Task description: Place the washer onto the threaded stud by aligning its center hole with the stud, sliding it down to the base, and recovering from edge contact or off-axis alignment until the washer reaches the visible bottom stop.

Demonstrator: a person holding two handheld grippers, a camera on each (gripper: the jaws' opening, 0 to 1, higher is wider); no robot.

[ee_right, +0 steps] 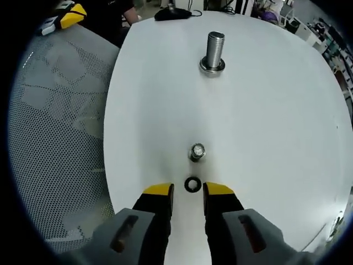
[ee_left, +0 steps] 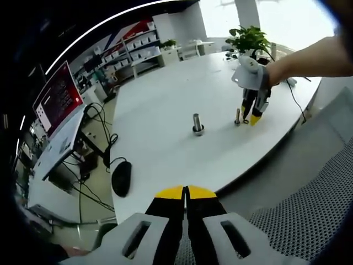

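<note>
A small dark washer [ee_right: 192, 184] lies flat on the white table [ee_right: 265, 138], between the yellow tips of my right gripper [ee_right: 188, 191], whose jaws stand open and apart from it. Just beyond it a short threaded stud [ee_right: 197, 151] stands upright. A taller threaded stud [ee_right: 213, 51] with a ring at its base stands farther off. The left gripper view has the tall stud [ee_left: 197, 123], the short stud [ee_left: 237, 116] and the right gripper [ee_left: 255, 115] pointing down beside the short stud, held by a hand. My left gripper [ee_left: 185, 191] is shut and hangs off the table's edge.
A black mouse [ee_left: 121, 178] lies at the table's end, with a monitor [ee_left: 58, 102] and cables past it. A potted plant [ee_left: 248, 37] stands at the far end. A mesh chair [ee_right: 55, 138] sits alongside the table edge.
</note>
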